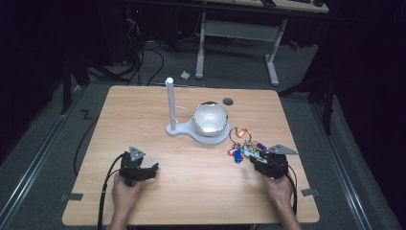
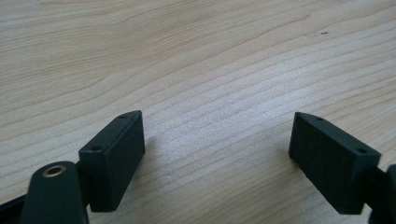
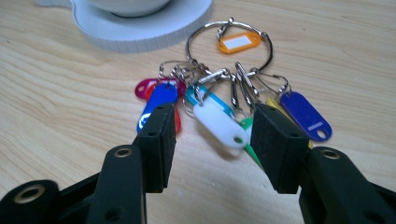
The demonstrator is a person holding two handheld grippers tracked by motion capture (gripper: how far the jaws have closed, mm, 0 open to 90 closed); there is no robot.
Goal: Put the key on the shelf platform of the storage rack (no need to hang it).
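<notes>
A bunch of coloured key tags [image 1: 244, 151] on a metal ring [image 1: 238, 134] lies on the wooden table [image 1: 191, 191], right of centre. My right gripper [image 1: 258, 162] sits at the near side of the bunch. In the right gripper view its jaws [image 3: 213, 112] stand open around the bunch, with a white tag [image 3: 217, 122] between them and gaps to both pads. An orange tag [image 3: 239, 42] lies inside the ring, and a blue tag [image 3: 306, 114] lies outside the right jaw. My left gripper [image 1: 152, 168] rests at the near left, open [image 2: 217, 121] over bare wood.
A white stand [image 1: 184, 129] with an upright post [image 1: 170, 103] and a shiny round bowl [image 1: 209, 119] stands mid-table, just beyond the key ring; its base edge [image 3: 144, 28] is close to the ring. A small dark hole [image 1: 228, 101] marks the far tabletop.
</notes>
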